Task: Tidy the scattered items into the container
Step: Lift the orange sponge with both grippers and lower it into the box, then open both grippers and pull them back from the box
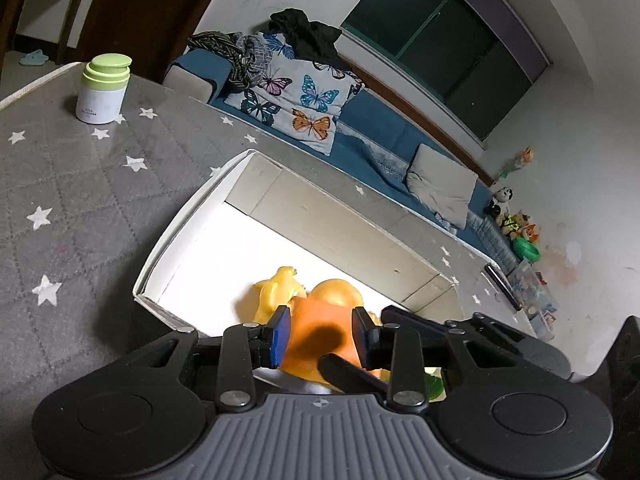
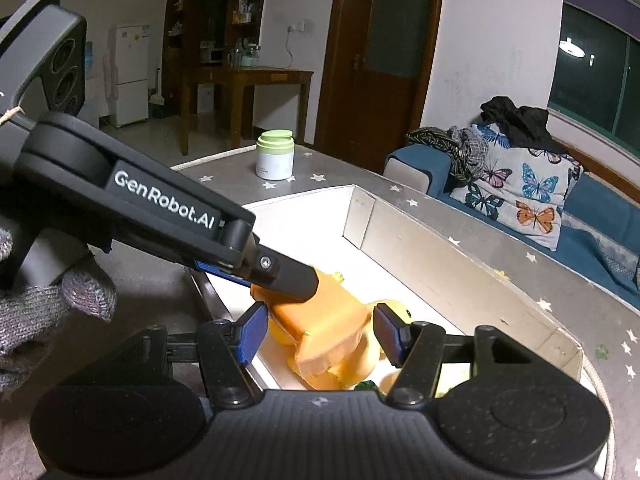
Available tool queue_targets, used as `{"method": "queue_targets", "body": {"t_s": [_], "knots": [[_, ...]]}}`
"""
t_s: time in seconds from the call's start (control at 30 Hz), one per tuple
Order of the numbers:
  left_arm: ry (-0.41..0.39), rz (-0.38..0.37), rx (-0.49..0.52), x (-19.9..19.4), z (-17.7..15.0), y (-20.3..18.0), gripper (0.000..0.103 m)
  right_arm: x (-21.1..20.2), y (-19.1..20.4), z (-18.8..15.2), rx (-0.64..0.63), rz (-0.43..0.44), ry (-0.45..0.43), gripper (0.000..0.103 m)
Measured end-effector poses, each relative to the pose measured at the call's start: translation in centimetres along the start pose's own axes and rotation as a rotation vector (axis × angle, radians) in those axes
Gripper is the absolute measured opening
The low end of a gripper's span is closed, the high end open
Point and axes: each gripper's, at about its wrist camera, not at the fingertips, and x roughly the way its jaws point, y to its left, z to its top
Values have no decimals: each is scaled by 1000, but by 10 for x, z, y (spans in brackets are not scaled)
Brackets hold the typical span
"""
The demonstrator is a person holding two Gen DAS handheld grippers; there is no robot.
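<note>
A white cardboard box (image 1: 192, 216) sits on the grey star-patterned mat; it also shows in the right wrist view (image 2: 440, 264). My left gripper (image 1: 320, 338) is shut on an orange block toy (image 1: 316, 340) and holds it over the box's near end. In the right wrist view the left gripper's fingers (image 2: 288, 276) clamp the same orange toy (image 2: 324, 320). Yellow toys (image 1: 280, 292) lie inside the box under it. My right gripper (image 2: 320, 336) is open, its blue pads either side of the orange toy without touching it.
A white jar with a green lid (image 1: 102, 88) stands on the mat beyond the box, also in the right wrist view (image 2: 275, 155). A blue sofa with butterfly cushions (image 1: 304, 100) runs behind the mat. A black object (image 1: 502, 286) lies near the mat's right edge.
</note>
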Motion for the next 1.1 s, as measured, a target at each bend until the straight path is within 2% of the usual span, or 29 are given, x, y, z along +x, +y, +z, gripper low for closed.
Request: {"method": "queue_targets", "body": {"t_s": [0.33, 0.4, 0.53, 0.6, 0.83, 1.1], "knots": [[-9, 18, 30, -8, -5, -6, 36, -18, 0, -1, 12, 3, -36, 62], [-17, 26, 45, -12, -6, -10, 36, -24, 1, -2, 16, 0, -47, 71], [-29, 48, 85, -21, -13, -18, 36, -38, 3, -9, 36, -1, -71, 77], [-36, 57, 107, -26, -18, -22, 36, -45, 5, -12, 45, -2, -78, 84], [-41, 80, 158, -40, -34, -36, 36, -65, 8, -28, 82, -9, -84, 91], [-32, 115, 195, -48, -53, -46, 36, -86, 10, -40, 136, -11, -98, 103]]}}
